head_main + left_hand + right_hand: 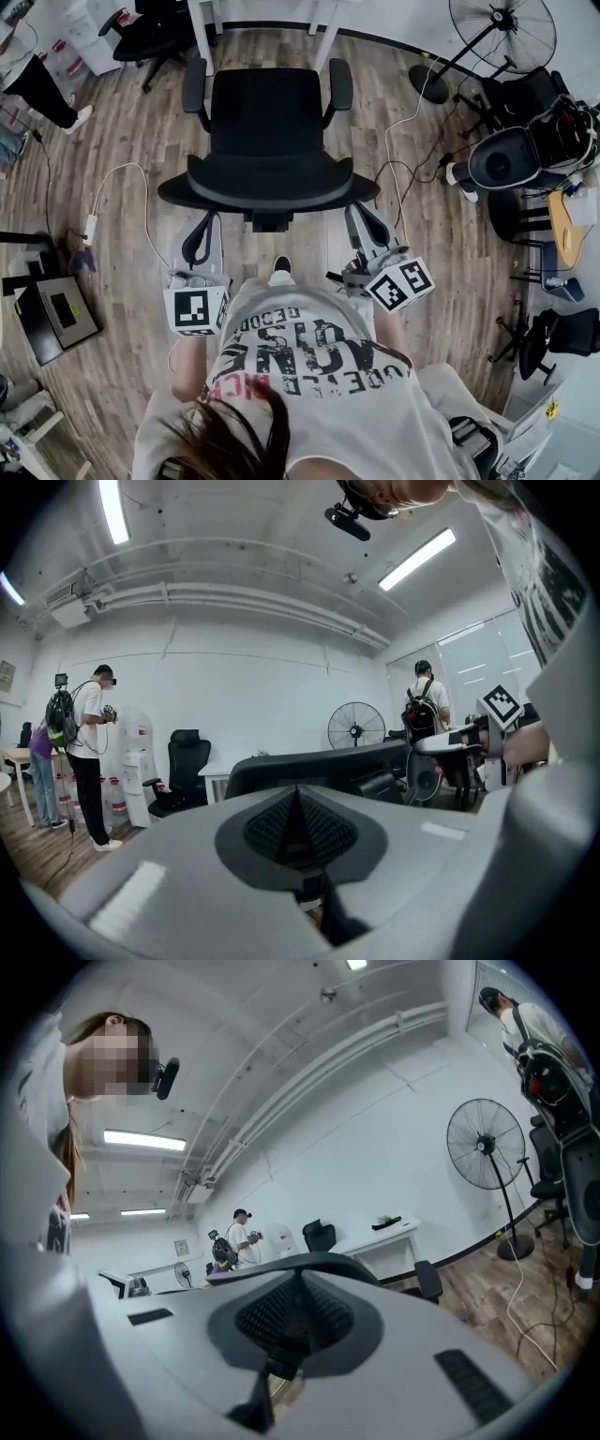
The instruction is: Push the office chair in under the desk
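Wood-plank floor [112, 131], white walls [262, 682], exposed pipes [234, 600] under a white ceiling lit by strip lights [417, 560]. Pedestal fan [511, 33] stands far right, a spare black chair [150, 33] far left near the wall, more black chairs [562, 333] crowded along the right side. Glass partition [478, 653] on the right, water dispenser [138, 752] against the back wall.
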Demonstrator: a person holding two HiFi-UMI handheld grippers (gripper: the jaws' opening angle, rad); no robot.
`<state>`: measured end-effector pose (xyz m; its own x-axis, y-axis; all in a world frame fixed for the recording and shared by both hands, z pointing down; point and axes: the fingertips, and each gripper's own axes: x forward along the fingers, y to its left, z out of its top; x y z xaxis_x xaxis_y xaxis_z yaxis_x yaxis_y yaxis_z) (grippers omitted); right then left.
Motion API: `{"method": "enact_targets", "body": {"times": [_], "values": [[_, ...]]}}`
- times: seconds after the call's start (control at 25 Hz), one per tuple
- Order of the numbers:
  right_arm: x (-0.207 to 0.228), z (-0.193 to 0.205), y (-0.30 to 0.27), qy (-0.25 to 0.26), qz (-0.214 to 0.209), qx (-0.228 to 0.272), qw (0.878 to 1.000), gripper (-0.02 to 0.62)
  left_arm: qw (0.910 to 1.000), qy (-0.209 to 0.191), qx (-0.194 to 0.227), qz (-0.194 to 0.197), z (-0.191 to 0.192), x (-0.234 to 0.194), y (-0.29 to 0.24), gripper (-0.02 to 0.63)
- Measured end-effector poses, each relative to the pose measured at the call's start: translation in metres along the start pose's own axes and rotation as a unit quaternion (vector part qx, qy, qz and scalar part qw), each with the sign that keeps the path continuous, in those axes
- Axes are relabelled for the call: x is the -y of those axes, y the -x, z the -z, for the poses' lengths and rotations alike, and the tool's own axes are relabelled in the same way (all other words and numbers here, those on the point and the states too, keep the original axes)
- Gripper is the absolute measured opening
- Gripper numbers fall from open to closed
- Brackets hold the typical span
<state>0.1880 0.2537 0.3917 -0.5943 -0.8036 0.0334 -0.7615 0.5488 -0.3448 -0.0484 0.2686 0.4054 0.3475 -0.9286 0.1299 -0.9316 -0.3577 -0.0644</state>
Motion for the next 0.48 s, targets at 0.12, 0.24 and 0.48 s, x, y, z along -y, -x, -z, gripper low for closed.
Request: {"method": "enact_targets", "body": {"times": [0.12,0.24,0.48], "values": [[0.012,0.004,-0.003,0.008,0.000,-0.012,1.000,0.028,0.9998,-0.003,-0.009,-0.018,0.007,-0.005,-0.004,0.012],[0.021,0.010,-0.005,0.022,0.012,-0.026,0.999,0.028,0.9995,-0.002,-0.012,-0.030,0.009,-0.012,-0.005,0.012],[0.027,0.015,-0.010,0.035,0.036,-0.036,0.998,0.028,0.9994,-0.008,-0.017,-0.028,0.010,-0.021,-0.011,0.012]]}}
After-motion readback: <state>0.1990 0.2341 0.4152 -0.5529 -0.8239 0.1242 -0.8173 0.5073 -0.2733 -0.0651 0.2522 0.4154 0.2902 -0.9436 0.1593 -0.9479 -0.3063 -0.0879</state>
